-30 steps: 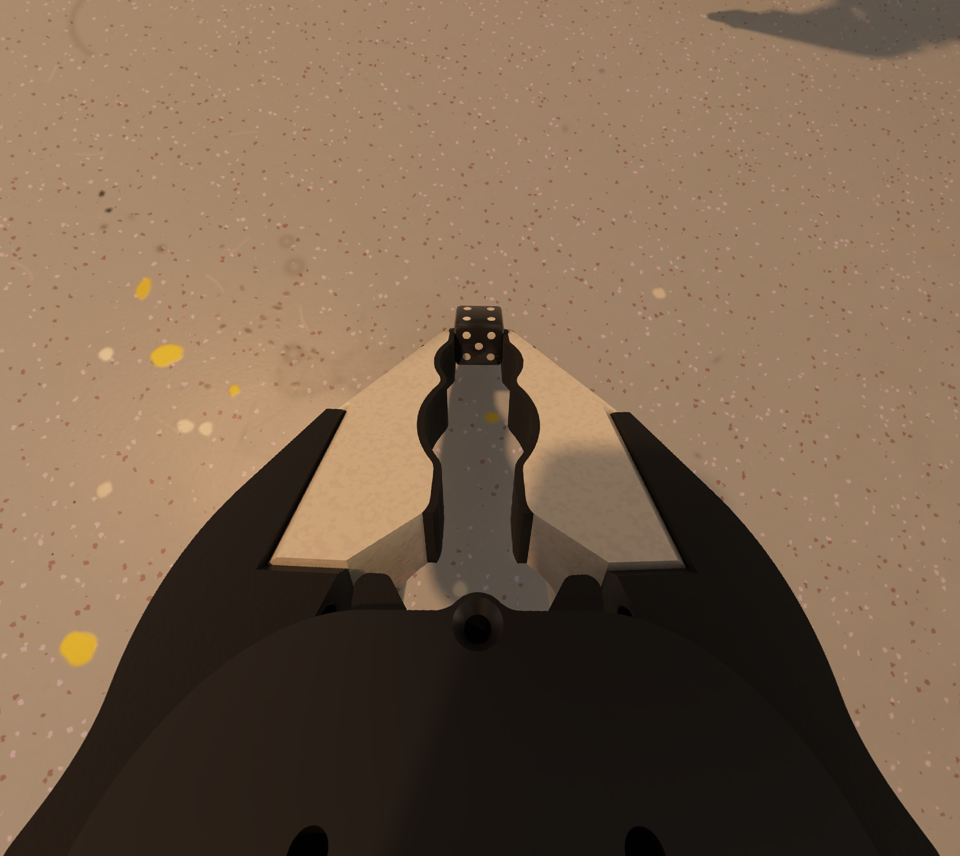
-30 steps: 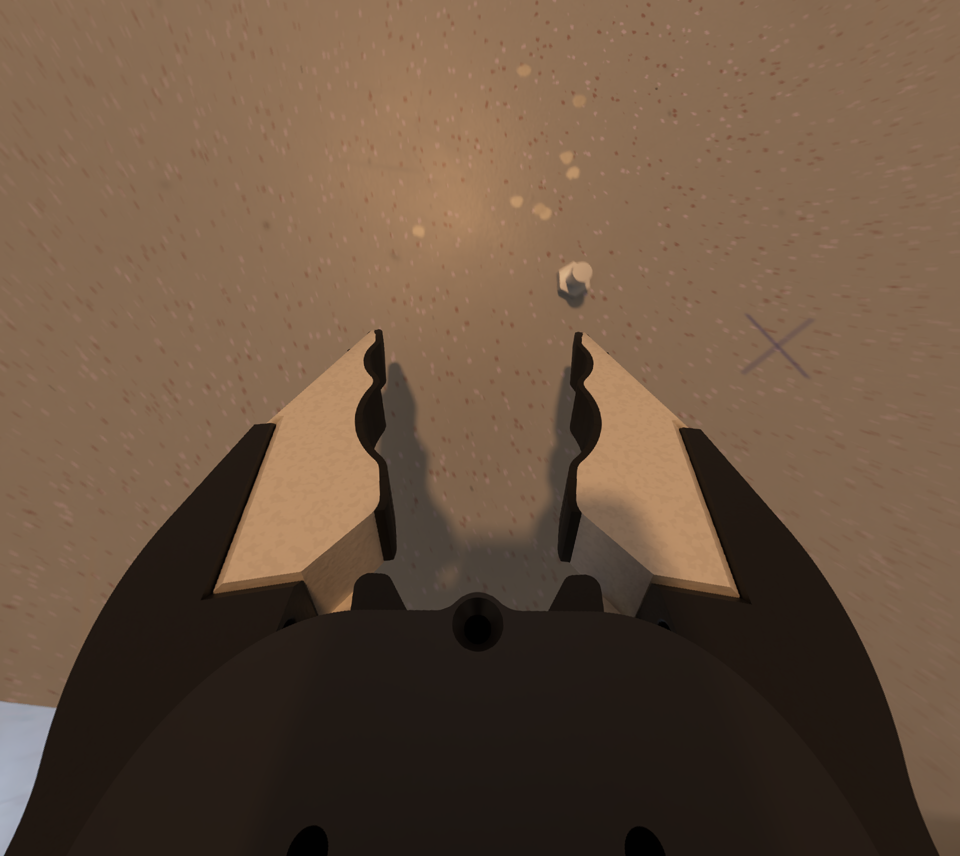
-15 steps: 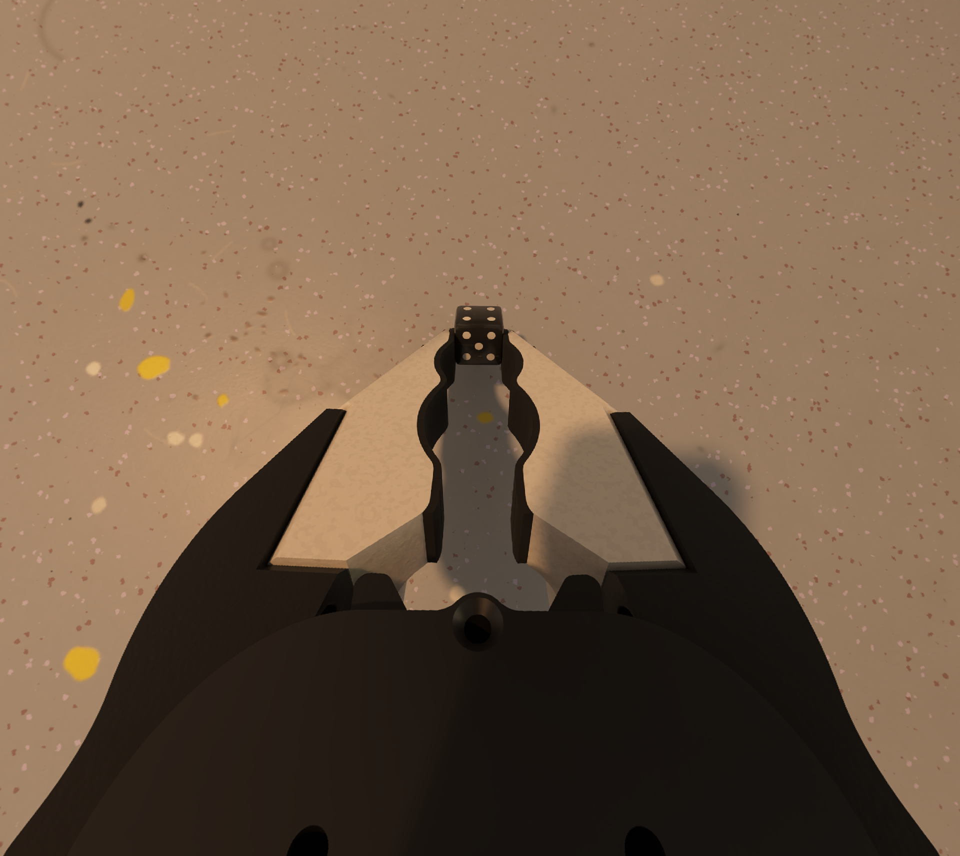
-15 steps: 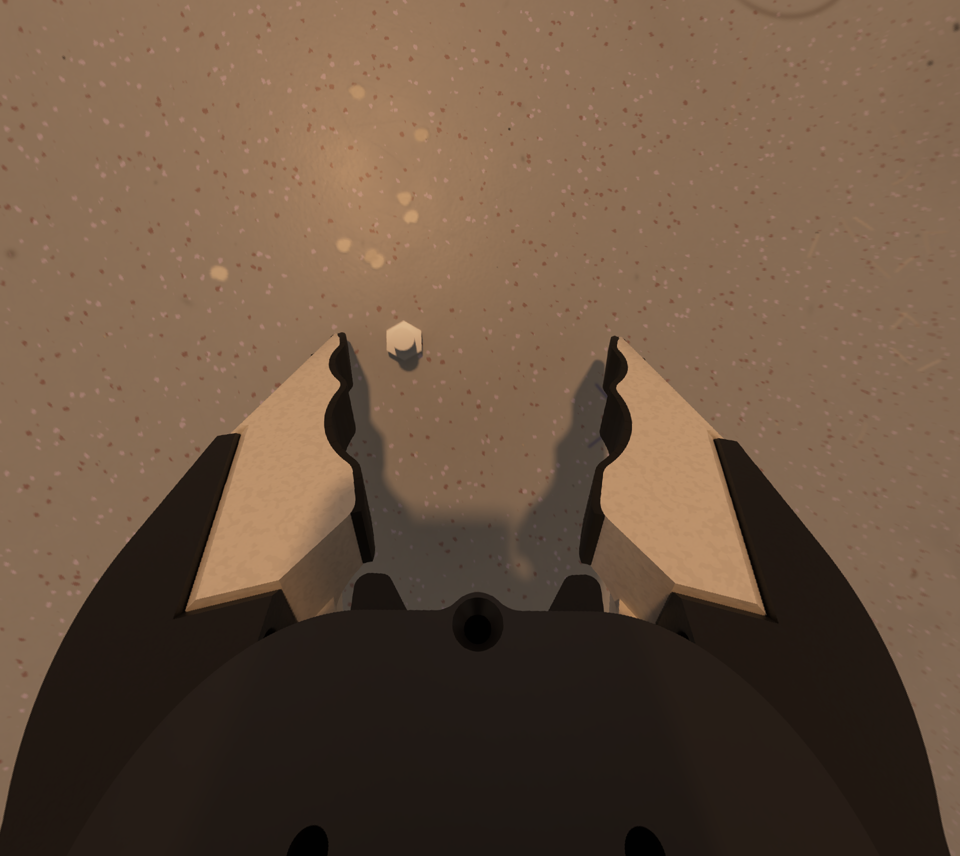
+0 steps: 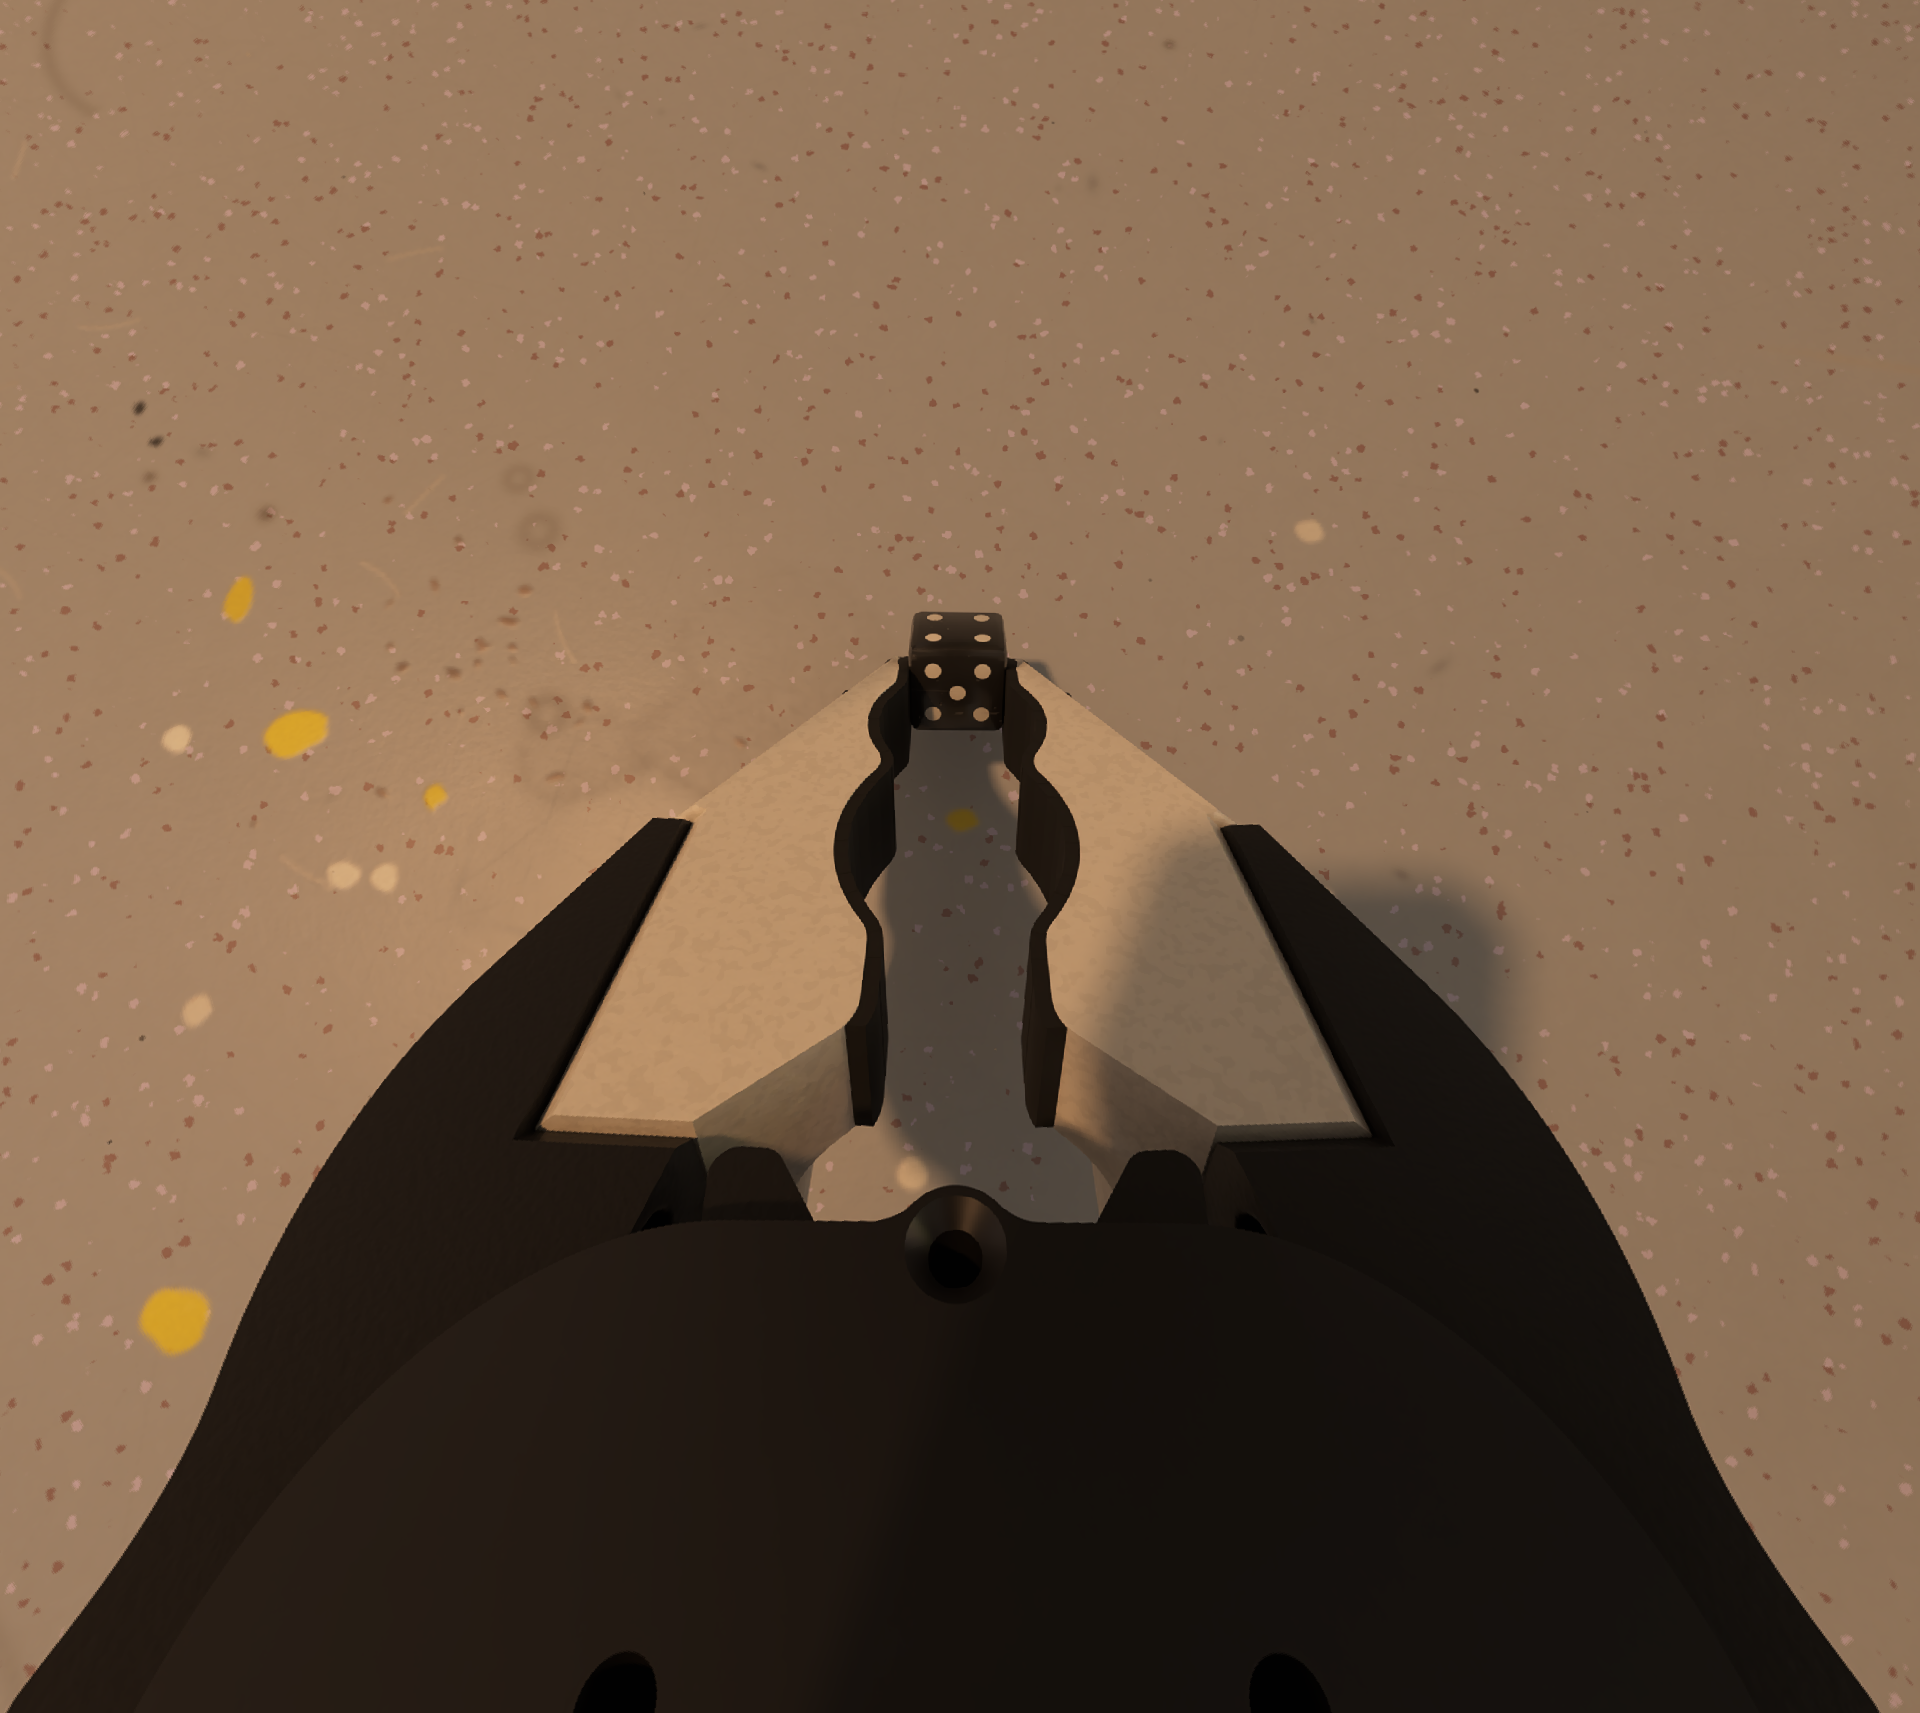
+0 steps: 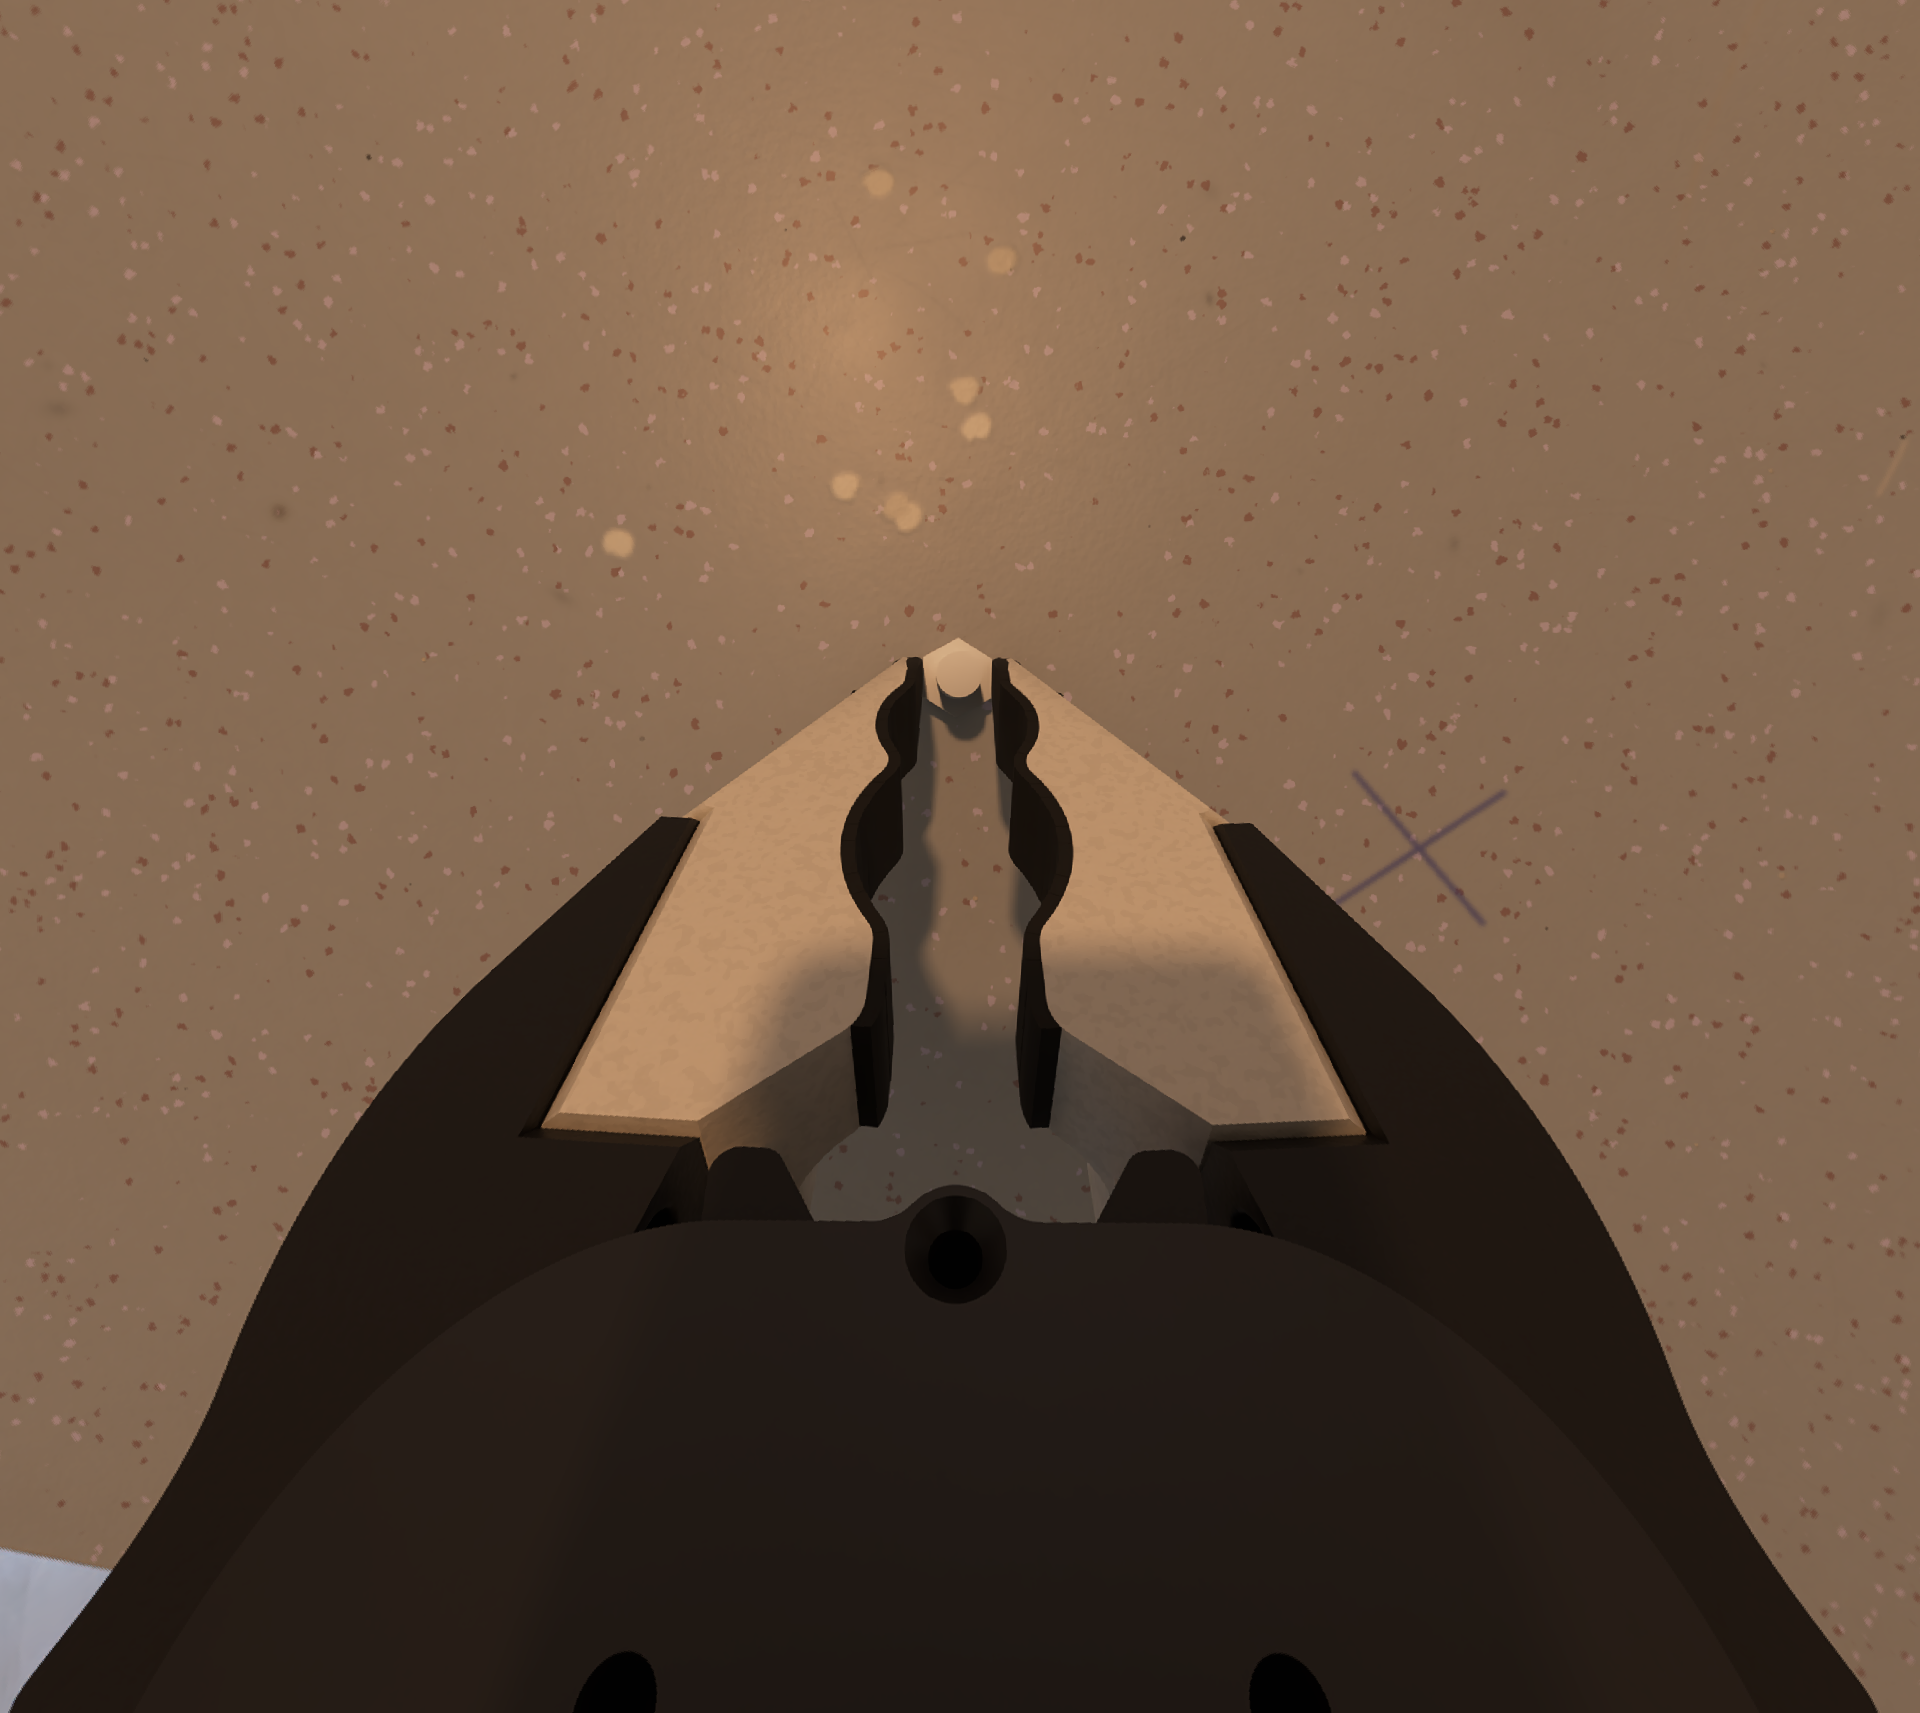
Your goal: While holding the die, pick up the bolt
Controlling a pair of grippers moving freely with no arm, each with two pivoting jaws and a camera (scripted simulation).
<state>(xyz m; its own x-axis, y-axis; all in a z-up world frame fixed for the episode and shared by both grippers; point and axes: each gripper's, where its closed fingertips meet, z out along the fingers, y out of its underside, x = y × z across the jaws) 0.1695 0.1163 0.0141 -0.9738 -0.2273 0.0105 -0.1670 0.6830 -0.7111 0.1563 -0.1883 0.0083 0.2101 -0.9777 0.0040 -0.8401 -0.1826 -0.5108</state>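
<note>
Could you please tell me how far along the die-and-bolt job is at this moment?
Done: the left gripper is shut on the black die, held at its fingertips above the table. In hand: the right gripper has its fingertips closed around the pale bolt. Left: lifting the bolt; its shadow sits right beneath it, so it looks barely raised, if at all.

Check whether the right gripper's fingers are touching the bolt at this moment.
Touching. In the right wrist view the right gripper has both fingers closed against the pale bolt, with no gap showing on either side of it.
</note>
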